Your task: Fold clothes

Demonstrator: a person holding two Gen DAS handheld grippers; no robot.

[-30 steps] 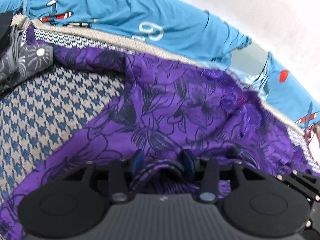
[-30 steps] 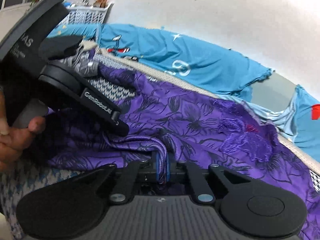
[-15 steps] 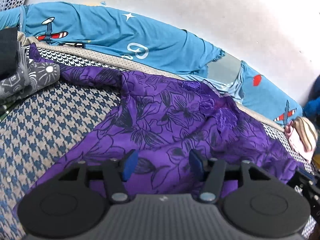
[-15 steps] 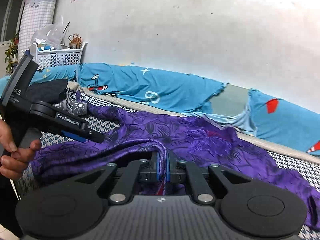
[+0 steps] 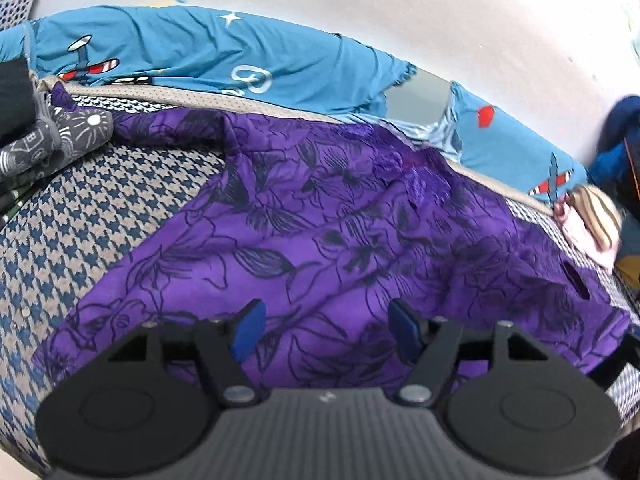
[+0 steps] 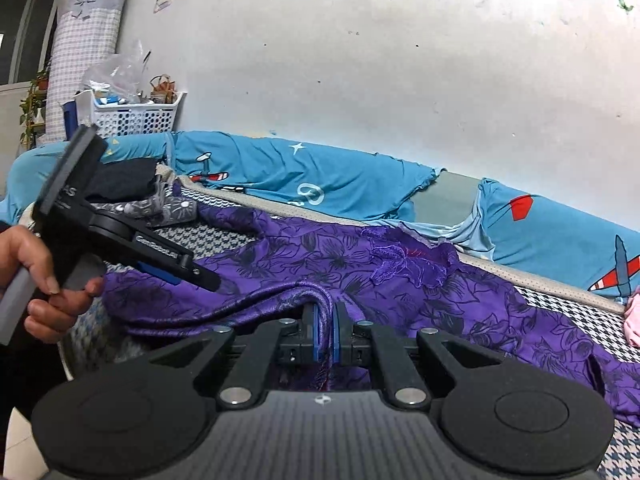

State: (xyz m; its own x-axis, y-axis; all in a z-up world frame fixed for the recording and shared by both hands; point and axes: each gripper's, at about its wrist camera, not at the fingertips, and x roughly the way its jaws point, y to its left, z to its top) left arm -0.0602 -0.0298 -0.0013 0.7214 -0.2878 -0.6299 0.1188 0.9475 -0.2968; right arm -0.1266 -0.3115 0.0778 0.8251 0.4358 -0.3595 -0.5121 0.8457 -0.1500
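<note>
A: Garment: one purple floral dress (image 5: 328, 224), lying spread on the houndstooth bed cover (image 5: 92, 224). Location, please.

B: Long axis runs from the grey patterned bundle (image 5: 52, 136) at one end towards the striped pink cloth (image 5: 588, 220) at the other, roughly alongside the blue aeroplane-print sheet (image 5: 208, 60) behind it. Far edge lies just beside that sheet; near edge lies under both tools.

A: Left gripper (image 5: 324, 328)?

B: Jaws spread wide, nothing between them. Blue pads (image 5: 248, 328) hover over the dress's near hem, towards the grey-bundle end. Whether they touch the cloth, I cannot tell.

A: Right gripper (image 6: 325, 332)?

B: Jaws closed to a narrow slot, with a raised ridge of purple cloth pinched between the pads. The fold climbs from the bed into the jaws, so that part of the hem is lifted.

A: Which tool is nearer the loose cloth?

B: Left one, by my judgement. In the right wrist view it hangs beside the right gripper, on the grey-bundle side, directly over the slack hem.

A: Coming move turns on what?

B: Probably on the left jaws closing on that hem, level with the right's hold, so both can carry the near edge across the long axis towards the blue sheet.
</note>
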